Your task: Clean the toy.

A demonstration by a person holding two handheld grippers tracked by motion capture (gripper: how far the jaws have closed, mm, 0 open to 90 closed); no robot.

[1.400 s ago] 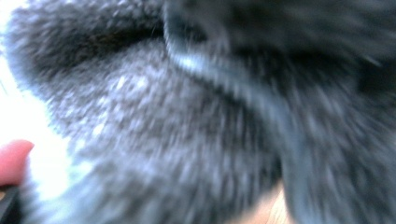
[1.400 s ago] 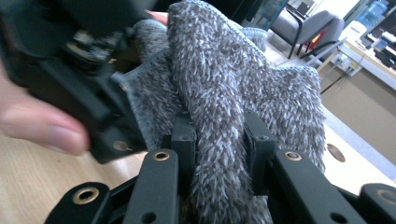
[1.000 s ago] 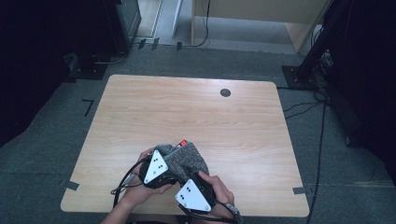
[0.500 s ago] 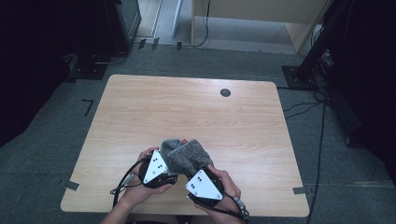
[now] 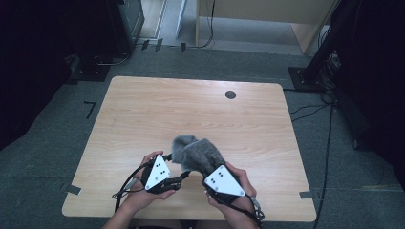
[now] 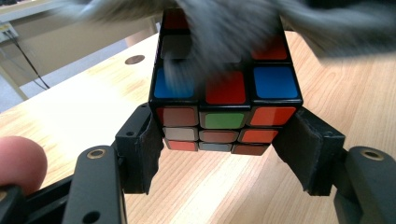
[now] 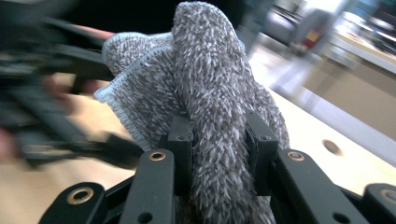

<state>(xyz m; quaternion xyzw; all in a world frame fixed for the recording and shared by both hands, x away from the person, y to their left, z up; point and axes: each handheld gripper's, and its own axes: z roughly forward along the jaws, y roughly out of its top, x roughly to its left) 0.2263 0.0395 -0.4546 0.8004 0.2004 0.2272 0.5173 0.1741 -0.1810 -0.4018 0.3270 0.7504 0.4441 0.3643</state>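
My left gripper [image 6: 225, 140] is shut on a colour-tiled puzzle cube [image 6: 226, 116], its black pads pressing the cube's two sides just above the table. A fuzzy grey cloth [image 6: 224, 28] lies blurred over the cube's top. My right gripper [image 7: 217, 135] is shut on that cloth [image 7: 210, 88], which bunches up between its jaws. In the high view the cloth [image 5: 197, 153] covers the cube near the table's front edge. The left gripper [image 5: 175, 164] sits at its left and the right gripper [image 5: 206, 168] at its right, each held by a hand.
The wooden table [image 5: 157, 109] stretches away beyond the hands. It has a small dark round hole [image 5: 230, 94] at the far right. A black cable [image 5: 128, 186] loops off the left gripper toward the front edge. Dark equipment stands on the floor around the table.
The right gripper has moved right and farther from the front edge, dragging the cloth across the cube. The cube's red corner, visible a second ago, is now covered. The left gripper stayed still.
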